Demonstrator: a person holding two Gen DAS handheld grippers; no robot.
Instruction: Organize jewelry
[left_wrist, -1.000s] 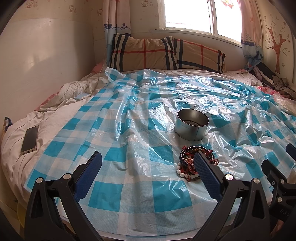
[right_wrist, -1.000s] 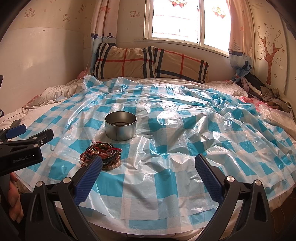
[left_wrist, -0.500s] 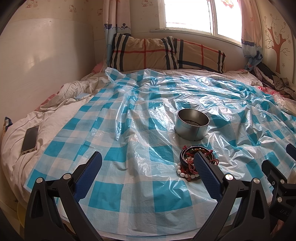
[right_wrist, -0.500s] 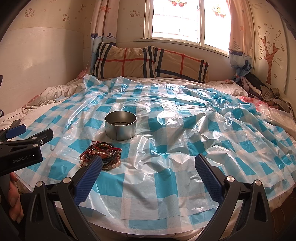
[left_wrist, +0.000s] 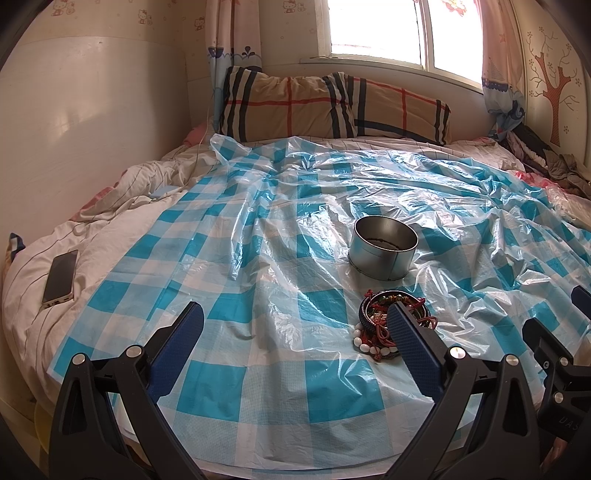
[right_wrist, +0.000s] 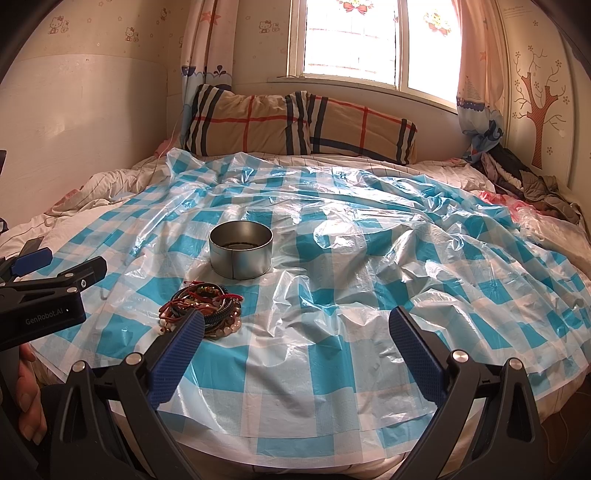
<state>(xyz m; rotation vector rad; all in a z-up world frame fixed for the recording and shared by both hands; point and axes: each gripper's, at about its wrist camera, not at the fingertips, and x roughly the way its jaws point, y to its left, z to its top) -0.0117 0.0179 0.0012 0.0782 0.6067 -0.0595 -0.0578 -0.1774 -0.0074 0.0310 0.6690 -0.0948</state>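
Observation:
A pile of bracelets and bead strings lies on the blue-checked plastic sheet on the bed, partly hidden behind my left gripper's right finger. A round metal tin stands open just beyond the pile. My left gripper is open and empty, held above the near edge of the sheet. In the right wrist view the pile and the tin sit to the left. My right gripper is open and empty, to the right of the pile.
A phone lies on the white bedding at the left. Plaid pillows line the headboard under the window. Crumpled clothes lie at the far right. The left gripper body shows at the right view's left edge.

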